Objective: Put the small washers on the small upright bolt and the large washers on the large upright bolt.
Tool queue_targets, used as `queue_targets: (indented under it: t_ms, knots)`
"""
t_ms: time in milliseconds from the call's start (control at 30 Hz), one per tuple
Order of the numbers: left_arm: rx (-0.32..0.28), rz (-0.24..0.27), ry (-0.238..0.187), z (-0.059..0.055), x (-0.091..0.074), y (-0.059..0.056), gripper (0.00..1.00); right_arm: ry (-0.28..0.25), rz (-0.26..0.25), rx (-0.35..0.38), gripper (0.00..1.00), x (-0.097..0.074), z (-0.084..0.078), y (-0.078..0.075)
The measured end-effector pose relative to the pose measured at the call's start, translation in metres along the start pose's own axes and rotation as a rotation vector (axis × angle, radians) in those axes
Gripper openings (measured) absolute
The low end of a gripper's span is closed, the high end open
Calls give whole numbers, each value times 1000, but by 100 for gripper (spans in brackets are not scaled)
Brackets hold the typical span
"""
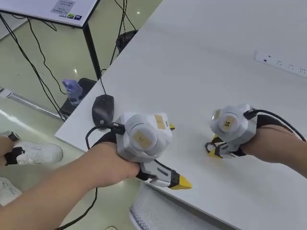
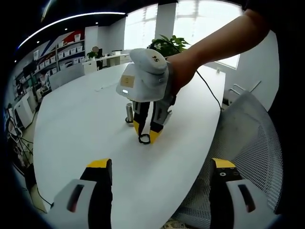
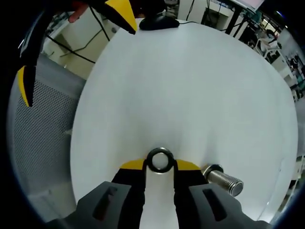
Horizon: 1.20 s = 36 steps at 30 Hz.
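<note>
1. Right gripper pinches a washer just beside the upright bolt; left gripper gapes wide.
2. White table, power strip, mouse; potted plant by bright windows.
3. Right gripper's label: illegible.

The left gripper is held level at the near edge of the table, jaws spread wide apart with nothing between them, and it points across the tabletop. The left hand grips it from off that edge. The right gripper points down over the tabletop, jaws closed on a washer, right hand behind it.
</note>
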State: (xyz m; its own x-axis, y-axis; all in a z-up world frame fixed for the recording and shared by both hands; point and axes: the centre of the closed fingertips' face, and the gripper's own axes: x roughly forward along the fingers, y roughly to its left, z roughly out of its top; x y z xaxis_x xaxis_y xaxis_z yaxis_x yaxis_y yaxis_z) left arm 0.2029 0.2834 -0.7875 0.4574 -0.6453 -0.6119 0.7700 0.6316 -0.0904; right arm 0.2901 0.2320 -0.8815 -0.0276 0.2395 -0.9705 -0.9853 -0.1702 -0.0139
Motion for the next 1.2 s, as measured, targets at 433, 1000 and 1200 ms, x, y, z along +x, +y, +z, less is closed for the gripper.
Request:
queue_targets:
  t_ms: [433,1000,1200]
  knots:
    - [-2,13,16,-3,-7,0,81,-10,9,33,21,-4,-4,-3]
    - [12,20,19,0,-5,-2,81,-25,9,79,21,-65,-8,-2]
    - [21,15,21,4,-2,-5,81,-23,-10,93,21,-81,-16,-12]
